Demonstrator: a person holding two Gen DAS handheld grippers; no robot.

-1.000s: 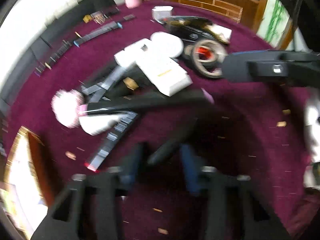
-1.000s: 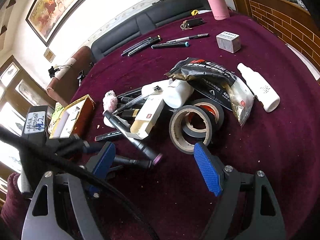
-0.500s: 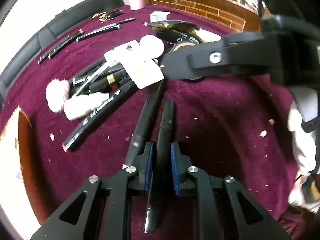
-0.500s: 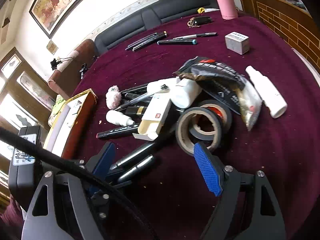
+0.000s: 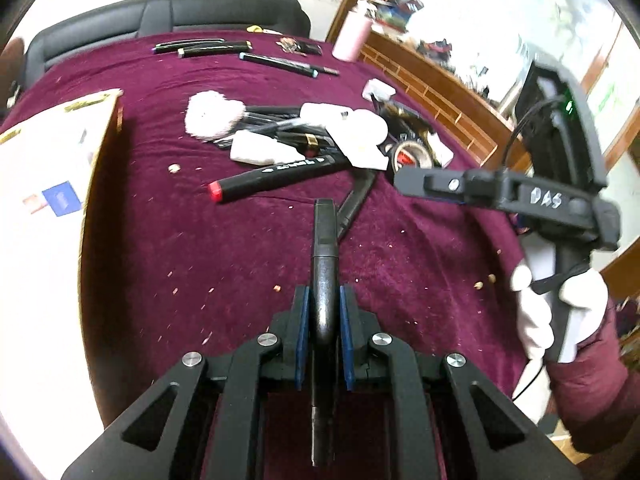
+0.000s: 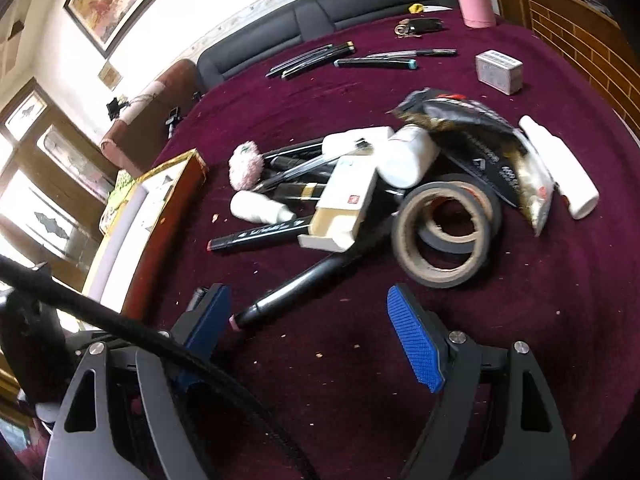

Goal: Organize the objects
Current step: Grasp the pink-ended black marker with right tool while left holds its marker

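Left tongs (image 5: 323,322) clamped on a dark pen (image 5: 325,280), jaws nearly closed with the barrel pinched between the blue pads (image 5: 303,320). Pen's long axis runs straight along the tongs, tip pointing away toward the pile, tail sticking back under the camera. It looks lifted clear of the maroon counter (image 5: 200,248).

Right tongs (image 6: 312,332) stand wide, nothing gripped. A black marker with a pink end (image 6: 296,284) lies on the counter just ahead, pink end beside the left-hand pad, body slanting up-right into the pile. Right hand is the nearer one to it; I'd say the axis is diagonal across the jaws, so some roll is needed before closing.

Beyond that: red-tipped marker (image 5: 276,174), white small bottle (image 6: 260,208), cream box (image 6: 344,208), tape rolls (image 6: 444,232), pink puff (image 6: 246,164), all heaped mid-counter. Open gift box (image 6: 160,208) sits at the left edge.

Near the far edge a row of pens (image 6: 316,58) lies already sorted, roughly parallel. Likely drop spot for the held pen: it points roughly that way, well apart.
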